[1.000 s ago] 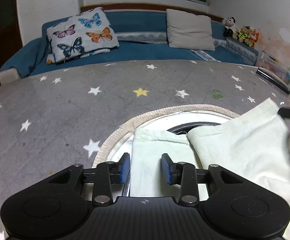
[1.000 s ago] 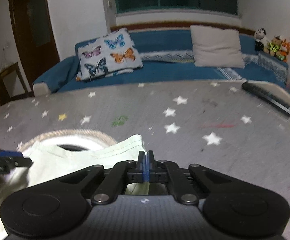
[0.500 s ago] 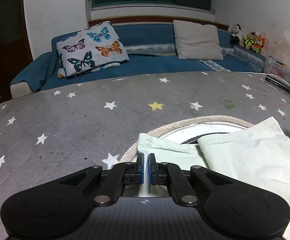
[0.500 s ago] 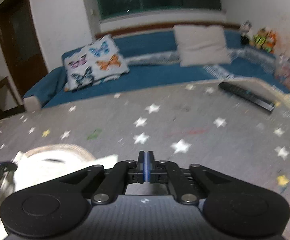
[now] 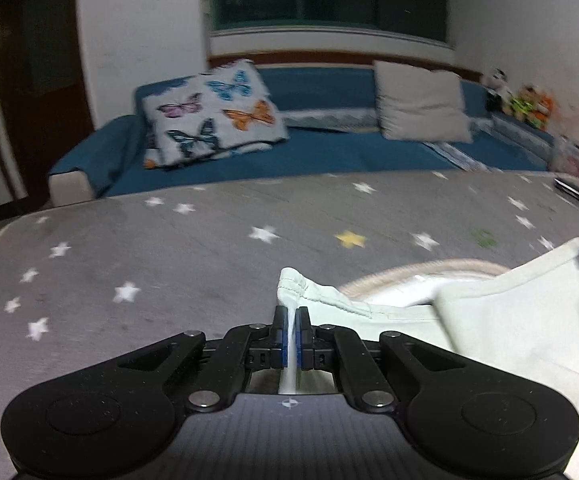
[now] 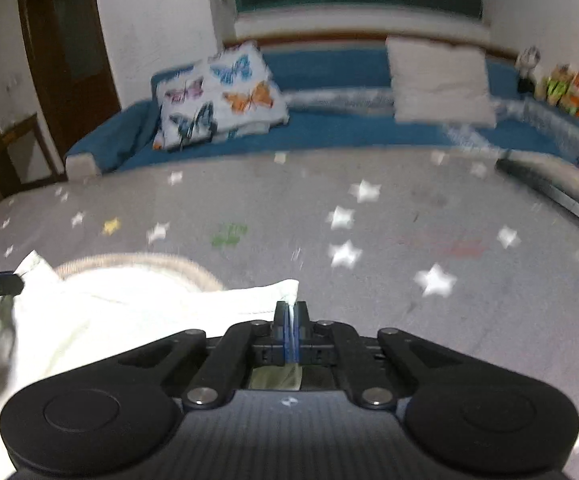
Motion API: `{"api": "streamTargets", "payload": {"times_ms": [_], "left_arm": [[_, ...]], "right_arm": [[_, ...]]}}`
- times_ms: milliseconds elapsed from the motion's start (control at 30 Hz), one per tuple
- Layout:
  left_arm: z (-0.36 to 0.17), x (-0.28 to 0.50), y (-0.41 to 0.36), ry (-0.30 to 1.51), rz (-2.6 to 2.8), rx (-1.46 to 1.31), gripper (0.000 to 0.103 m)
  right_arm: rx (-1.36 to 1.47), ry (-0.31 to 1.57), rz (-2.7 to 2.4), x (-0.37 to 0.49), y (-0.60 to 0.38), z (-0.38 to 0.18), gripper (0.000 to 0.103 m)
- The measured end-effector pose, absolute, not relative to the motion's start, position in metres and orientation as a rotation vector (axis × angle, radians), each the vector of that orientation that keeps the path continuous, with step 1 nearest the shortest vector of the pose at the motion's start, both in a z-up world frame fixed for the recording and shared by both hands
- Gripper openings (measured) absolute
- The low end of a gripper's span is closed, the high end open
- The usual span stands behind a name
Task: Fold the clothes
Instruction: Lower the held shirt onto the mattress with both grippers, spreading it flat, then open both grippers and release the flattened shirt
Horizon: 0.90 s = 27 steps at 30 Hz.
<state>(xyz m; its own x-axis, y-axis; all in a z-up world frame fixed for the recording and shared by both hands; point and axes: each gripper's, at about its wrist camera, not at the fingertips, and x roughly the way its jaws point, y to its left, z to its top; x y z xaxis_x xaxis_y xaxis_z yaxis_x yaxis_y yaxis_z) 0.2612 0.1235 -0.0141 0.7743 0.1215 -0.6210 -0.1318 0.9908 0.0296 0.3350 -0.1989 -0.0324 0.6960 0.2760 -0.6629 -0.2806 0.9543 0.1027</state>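
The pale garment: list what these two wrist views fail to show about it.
- Near part of the pale garment: left wrist view, covered by the left tool body and cut off by the frame edge.
- Its type and full outline: right wrist view, motion blur; the right tool body covers the near part.
- What it covers on the round mat: hidden beneath the cloth.

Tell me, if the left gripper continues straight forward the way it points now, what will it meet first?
Probably only the pale garment that the left gripper already pinches; its hemmed edge lies just ahead. Beyond that, the grey star-patterned cover looks free, though depth is unclear.
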Motion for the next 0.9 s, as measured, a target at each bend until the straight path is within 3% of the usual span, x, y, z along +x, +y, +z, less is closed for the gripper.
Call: {"api": "streamTargets", "payload": {"times_ms": [533, 667, 800, 900], "left_arm": [[0.001, 0.273, 0.172, 0.582, 0.269, -0.083, 0.004], [-0.013, 0.287, 0.175, 0.652, 0.270, -0.059, 0.004], [-0.024, 0.289, 0.182, 0.709, 0.270, -0.062, 0.009], [-0.022, 0.277, 0.188, 0.714, 0.272, -0.087, 0.028]], "right_arm": [[0.055, 0.567, 0.180, 0.351, -0.222, -0.009, 0.002], [0.027, 0.639, 0.180, 0.378, -0.217, -0.021, 0.003], [0.030, 0.727, 0.193, 0.385, -0.219, -0.029, 0.008], [0.018, 0.747, 0.214, 0.374, -0.223, -0.023, 0.008]]}}
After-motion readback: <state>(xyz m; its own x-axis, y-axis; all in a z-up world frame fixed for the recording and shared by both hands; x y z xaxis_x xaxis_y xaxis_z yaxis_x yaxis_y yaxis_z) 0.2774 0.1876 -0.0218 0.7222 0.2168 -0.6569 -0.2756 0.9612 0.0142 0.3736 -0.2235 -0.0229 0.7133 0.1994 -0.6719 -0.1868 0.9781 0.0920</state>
